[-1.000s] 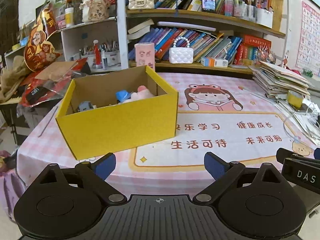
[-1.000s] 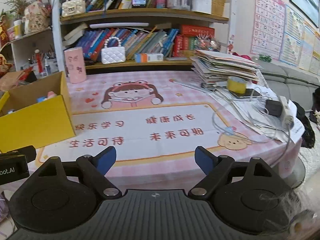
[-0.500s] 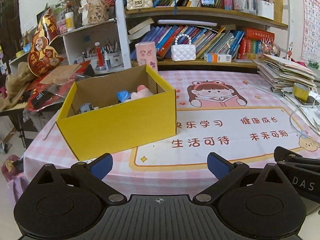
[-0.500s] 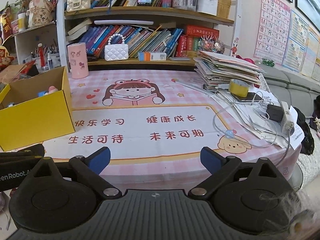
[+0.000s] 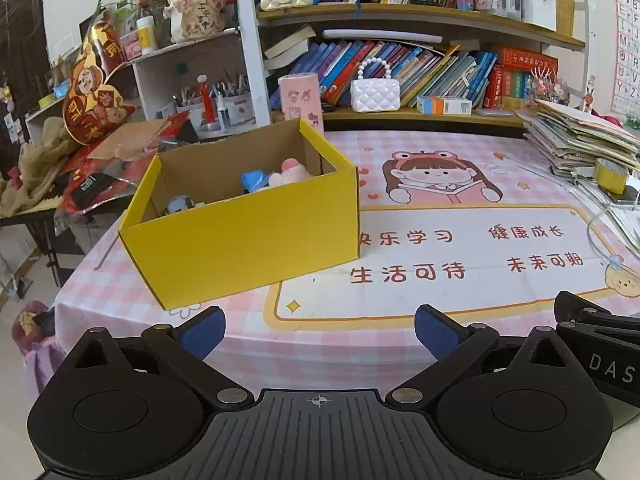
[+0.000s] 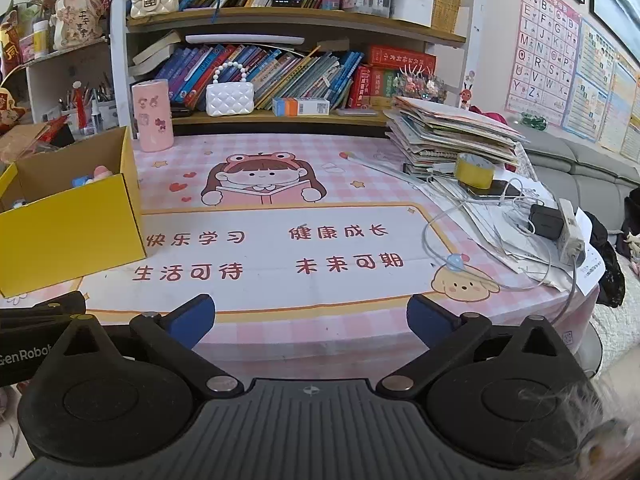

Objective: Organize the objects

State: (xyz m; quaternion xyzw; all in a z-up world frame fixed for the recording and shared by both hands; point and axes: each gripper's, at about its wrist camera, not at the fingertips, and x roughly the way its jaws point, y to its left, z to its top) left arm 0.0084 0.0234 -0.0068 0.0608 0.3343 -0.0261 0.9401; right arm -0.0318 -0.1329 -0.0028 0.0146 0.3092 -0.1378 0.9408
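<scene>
both claws wide open, nothing held — left gripper (image 5: 320, 330) and right gripper (image 6: 310, 320) hover off the table's near edge. yellow box (image 5: 248, 236) sits on the table's left w/ small toys (image 5: 280, 176) inside; risk: a low reach could nudge its front wall. vs 1 s ago, both have pulled back slightly — box looks farther.

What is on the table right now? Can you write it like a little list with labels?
box: yellow box, open on top, on the table's left side
inside box: pink toy, blue toy, small bluish toy
tablecloth: pink checked tablecloth with a reading girl printed on it
behind box: pink cup
right side: paper stack, yellow tape roll, white cables
left gripper: open, holding nothing
right gripper: open, holding nothing
</scene>
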